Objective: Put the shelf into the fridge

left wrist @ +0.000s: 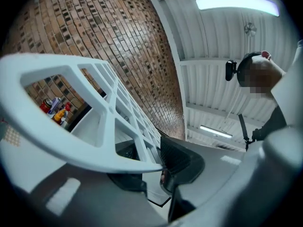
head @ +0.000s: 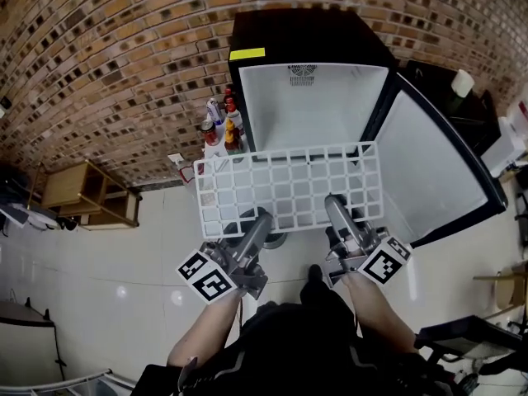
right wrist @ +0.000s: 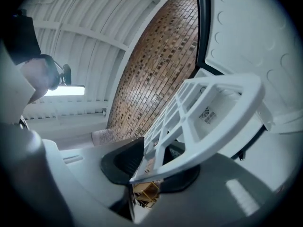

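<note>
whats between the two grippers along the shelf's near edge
Just the near rim of the white shelf: the left gripper and right gripper clamp it apart from each other, with nothing else on that stretch. The head view shows it.

The fridge (head: 313, 110) gapes open ahead, its door (head: 433, 172) swung right, bottles (head: 224, 126) standing left.

The shelf (head: 289, 190), a white plastic grid, hangs roughly level at frame centre, its far edge just before the fridge's mouth. The fridge (head: 307, 33), black with a white interior, stands upper centre, its door swung open rightward.
</note>
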`<state>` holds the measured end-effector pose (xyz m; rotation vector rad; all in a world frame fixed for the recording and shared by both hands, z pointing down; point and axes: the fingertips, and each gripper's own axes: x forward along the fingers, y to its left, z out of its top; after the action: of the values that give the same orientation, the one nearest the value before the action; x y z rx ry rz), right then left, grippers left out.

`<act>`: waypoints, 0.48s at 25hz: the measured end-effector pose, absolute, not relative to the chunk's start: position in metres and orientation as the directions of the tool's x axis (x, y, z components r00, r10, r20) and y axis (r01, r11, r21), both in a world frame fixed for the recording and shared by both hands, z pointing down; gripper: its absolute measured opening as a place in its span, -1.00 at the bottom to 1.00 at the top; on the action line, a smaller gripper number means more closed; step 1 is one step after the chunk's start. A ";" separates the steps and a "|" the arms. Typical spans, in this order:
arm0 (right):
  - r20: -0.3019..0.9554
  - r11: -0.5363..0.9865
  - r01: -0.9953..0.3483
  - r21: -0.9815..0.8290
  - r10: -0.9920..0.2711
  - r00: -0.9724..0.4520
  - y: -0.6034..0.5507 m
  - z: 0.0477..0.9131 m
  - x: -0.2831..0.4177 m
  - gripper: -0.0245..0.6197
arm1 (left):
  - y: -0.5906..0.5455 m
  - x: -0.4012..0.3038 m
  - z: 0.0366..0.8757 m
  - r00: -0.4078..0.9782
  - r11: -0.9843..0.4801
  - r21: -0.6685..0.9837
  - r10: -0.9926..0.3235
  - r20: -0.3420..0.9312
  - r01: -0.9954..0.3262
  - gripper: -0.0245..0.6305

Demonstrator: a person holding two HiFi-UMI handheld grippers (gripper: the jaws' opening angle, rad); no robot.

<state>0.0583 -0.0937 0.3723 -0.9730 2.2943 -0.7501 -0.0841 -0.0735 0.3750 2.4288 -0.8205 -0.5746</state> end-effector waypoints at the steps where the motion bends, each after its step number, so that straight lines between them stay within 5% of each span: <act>1: -0.245 0.587 -0.464 -0.664 -0.757 -0.606 -0.102 0.374 0.061 -0.61 | -0.080 -0.081 0.377 0.722 -0.679 0.591 -0.656 -0.220 -0.437 -0.67; 12: -0.181 0.554 -0.452 -0.699 -0.749 -0.638 -0.172 0.422 0.105 -0.61 | -0.148 -0.036 0.426 0.712 -0.629 0.643 -0.679 -0.180 -0.437 -0.67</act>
<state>0.1045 -0.1718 0.4220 -0.9690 2.3271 -0.8586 -0.0359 -0.1478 0.4255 2.3418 -0.8476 -0.5536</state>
